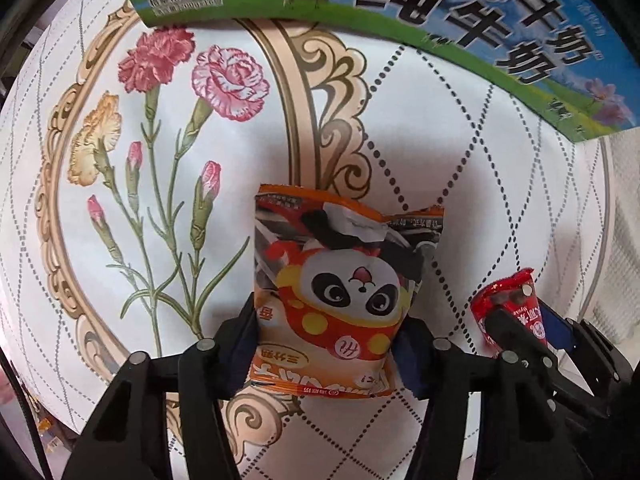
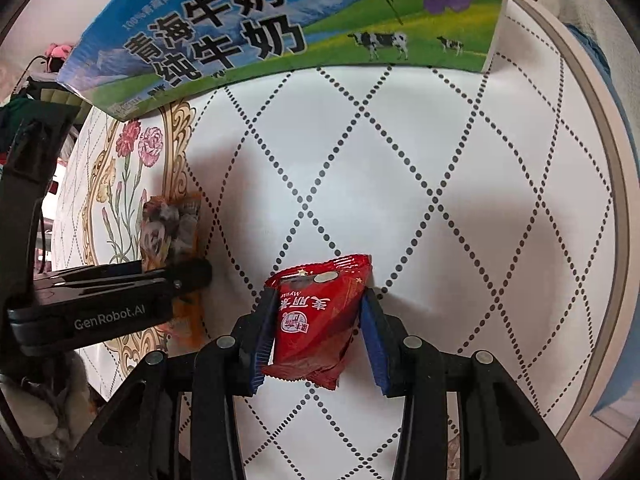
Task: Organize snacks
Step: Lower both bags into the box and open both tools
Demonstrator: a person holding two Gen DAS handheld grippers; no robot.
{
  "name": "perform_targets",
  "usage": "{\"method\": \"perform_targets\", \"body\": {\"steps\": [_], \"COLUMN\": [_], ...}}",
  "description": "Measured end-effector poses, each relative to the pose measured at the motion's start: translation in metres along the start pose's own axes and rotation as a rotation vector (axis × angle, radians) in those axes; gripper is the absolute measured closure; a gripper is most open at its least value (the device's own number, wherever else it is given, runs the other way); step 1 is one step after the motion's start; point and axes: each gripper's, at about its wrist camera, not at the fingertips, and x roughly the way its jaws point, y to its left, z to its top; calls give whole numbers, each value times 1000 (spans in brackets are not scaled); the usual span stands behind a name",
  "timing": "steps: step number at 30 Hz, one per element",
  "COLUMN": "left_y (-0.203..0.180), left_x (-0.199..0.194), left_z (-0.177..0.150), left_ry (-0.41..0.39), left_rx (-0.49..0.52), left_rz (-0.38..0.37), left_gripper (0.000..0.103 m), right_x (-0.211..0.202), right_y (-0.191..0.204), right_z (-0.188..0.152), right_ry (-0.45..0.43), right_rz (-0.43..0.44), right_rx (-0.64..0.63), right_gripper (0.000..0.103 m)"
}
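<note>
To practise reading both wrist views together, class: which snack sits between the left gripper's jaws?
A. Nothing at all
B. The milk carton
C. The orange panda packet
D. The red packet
C: in the left wrist view the orange panda packet sits clamped in the left gripper, while the red packet is in the right gripper and the milk carton stands behind on the table.

Left hand-held gripper (image 1: 328, 344) is clamping w/ both pads pressing inward; right hand-held gripper (image 2: 320, 332) is sitting just beside it, on its right, pads also closed in.
</note>
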Motion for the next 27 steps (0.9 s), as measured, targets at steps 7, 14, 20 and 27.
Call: {"method": "perform_targets", "body": {"steps": [7, 14, 20, 27], "left_y": [-1, -20, -26, -29], "left_x": [-54, -153, -187, -141], "left_z": [-2, 23, 100, 183], "left_ry": [-74, -228, -270, -168], "left_rx": [26, 74, 82, 51], "left_rz": [-78, -214, -224, -164], "left_gripper": [51, 51, 51, 51], "right_x": [-36, -117, -153, -128], "right_y": [7, 14, 8, -16], "right_z": [6, 44, 113, 177], "right_ry": [-59, -221, -336, -292], "right_rz": [63, 167, 158, 107], "right_rx": [19, 22, 23, 66], "right_gripper": [62, 62, 62, 62]}}
